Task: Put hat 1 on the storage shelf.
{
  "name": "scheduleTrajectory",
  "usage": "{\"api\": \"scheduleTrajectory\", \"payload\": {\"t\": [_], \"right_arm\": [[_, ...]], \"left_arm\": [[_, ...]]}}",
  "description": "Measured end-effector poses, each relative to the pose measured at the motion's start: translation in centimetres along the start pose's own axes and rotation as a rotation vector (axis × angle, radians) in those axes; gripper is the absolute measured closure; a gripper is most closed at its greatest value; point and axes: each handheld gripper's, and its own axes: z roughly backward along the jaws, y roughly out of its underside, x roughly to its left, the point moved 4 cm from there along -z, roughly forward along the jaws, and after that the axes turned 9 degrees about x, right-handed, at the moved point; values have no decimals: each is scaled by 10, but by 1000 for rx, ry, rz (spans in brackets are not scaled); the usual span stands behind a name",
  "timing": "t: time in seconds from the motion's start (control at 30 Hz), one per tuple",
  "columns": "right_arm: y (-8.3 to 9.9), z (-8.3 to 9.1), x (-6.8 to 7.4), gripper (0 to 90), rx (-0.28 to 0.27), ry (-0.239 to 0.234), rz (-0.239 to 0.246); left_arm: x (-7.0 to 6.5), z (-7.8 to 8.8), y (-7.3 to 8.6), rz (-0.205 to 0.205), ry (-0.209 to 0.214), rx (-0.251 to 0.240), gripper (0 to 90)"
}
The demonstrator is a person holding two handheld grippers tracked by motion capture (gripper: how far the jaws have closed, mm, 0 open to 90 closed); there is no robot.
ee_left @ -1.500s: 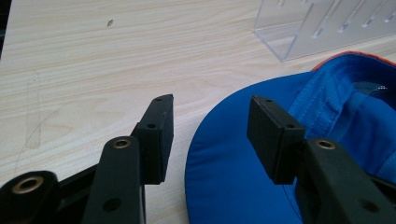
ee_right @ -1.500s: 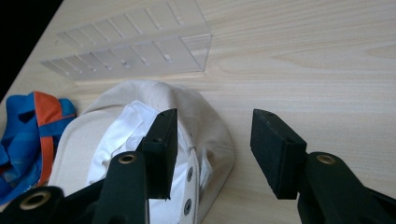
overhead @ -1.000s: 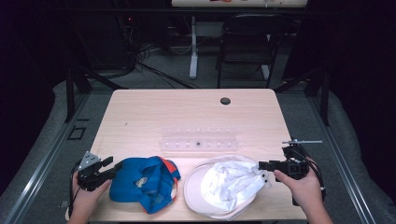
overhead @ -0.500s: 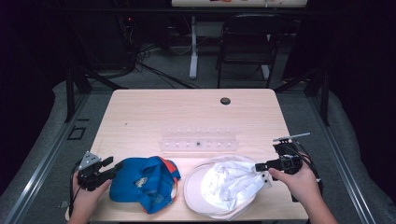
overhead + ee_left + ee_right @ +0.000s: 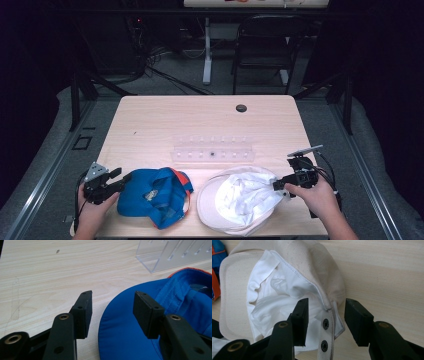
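Note:
A blue cap (image 5: pixel 155 197) with orange trim lies upside down at the table's front left. My left gripper (image 5: pixel 117 182) stands open at its brim, and the brim's edge (image 5: pixel 117 322) lies between the jaws with no pad pressing on it. To its right lies a white cap (image 5: pixel 240 200), inside up. My right gripper (image 5: pixel 280 186) is at its back edge. The jaws straddle the cap's snap strap (image 5: pixel 327 327) and have just been closing, with a gap left on both sides of the strap.
A clear plastic rack (image 5: pixel 212 150) stands across the table's middle, just behind both caps. A small dark hole (image 5: pixel 241 108) sits near the far edge. The table's front edge runs close under both hands. A chair and cables stand beyond the table.
My right gripper has shifted left, closer to the white cap's back edge, and its jaws have narrowed around the strap. The left gripper and the blue cap have not moved.

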Motion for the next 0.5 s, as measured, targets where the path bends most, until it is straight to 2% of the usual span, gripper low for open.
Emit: {"api": "scheduleTrajectory", "payload": {"t": [0.1,0.27,0.3,0.47,0.5], "right_arm": [[0,-7,-3,565,36,-32,-61],[1,-16,-6,595,73,-72,-99],[1,-19,-6,602,59,-75,-121],[1,-24,-6,669,66,-82,-139],[1,-22,-7,684,98,-71,-120]], "left_arm": [[0,0,0,-1,1,1,504],[1,0,0,0,0,2,505],[1,-1,0,0,0,2,505],[1,-1,0,2,-1,2,505],[1,-1,0,1,-1,3,505]]}}
